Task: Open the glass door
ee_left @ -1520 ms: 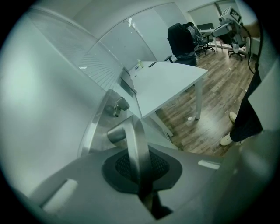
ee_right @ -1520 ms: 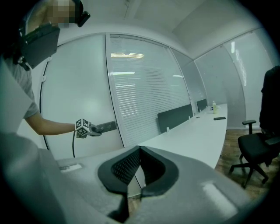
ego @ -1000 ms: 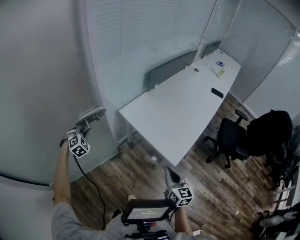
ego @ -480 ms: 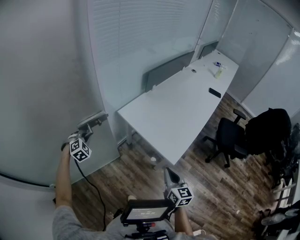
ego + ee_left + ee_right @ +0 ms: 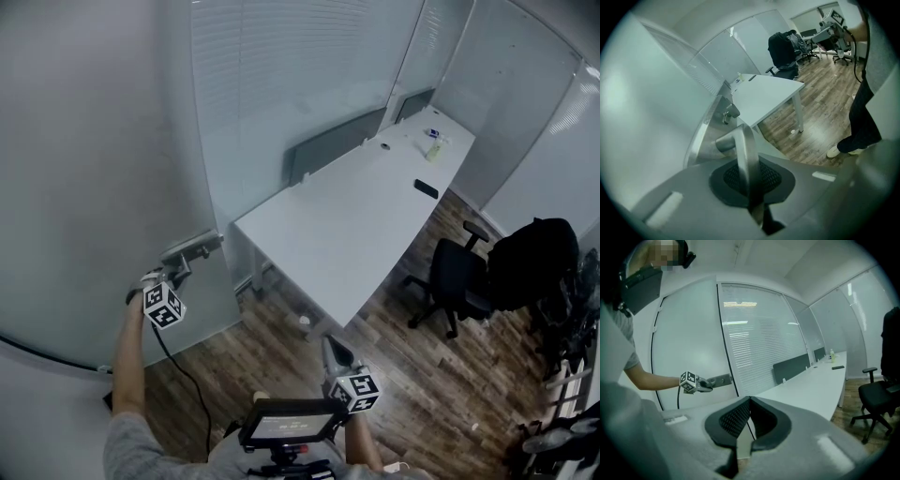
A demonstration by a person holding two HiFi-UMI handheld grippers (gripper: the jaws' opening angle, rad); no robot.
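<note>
The left claw [image 5: 751, 180] clamps the door handle [image 5: 740, 145], whose end is hidden between its pads, while the right claw [image 5: 749, 416] is closed and empty.

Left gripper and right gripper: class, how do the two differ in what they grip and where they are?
The left gripper is clamped on the door handle; the right gripper is shut on nothing. The left gripper reaches the glass door; the right gripper hangs apart from it, over the wood floor. Both have closed jaws.
</note>
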